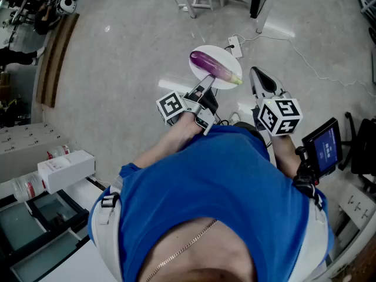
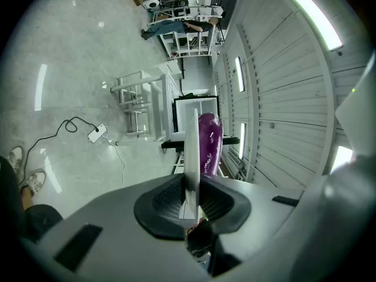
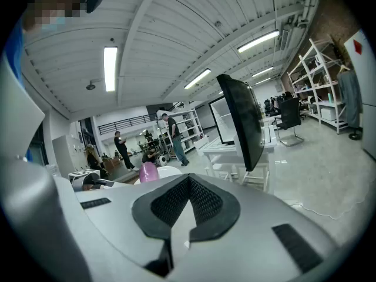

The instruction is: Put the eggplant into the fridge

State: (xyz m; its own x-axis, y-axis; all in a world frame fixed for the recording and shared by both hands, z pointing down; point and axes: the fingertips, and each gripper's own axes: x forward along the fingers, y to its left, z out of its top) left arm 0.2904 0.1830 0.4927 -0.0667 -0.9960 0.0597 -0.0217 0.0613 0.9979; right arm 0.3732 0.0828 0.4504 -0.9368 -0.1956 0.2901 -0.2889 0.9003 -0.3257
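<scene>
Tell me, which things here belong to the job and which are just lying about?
Belonging to the job: eggplant, lying on the white plate; left tool, clamped on that plate's rim; right tool, shut and empty.
Just lying about: power strip on the floor; white box at the left; small screen at the right.

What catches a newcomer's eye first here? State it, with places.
A purple eggplant lies on a white plate held out over the floor, at the top centre of the head view. The left gripper clamps the plate's near rim in its jaws; the right gripper beside it is shut and empty.
</scene>
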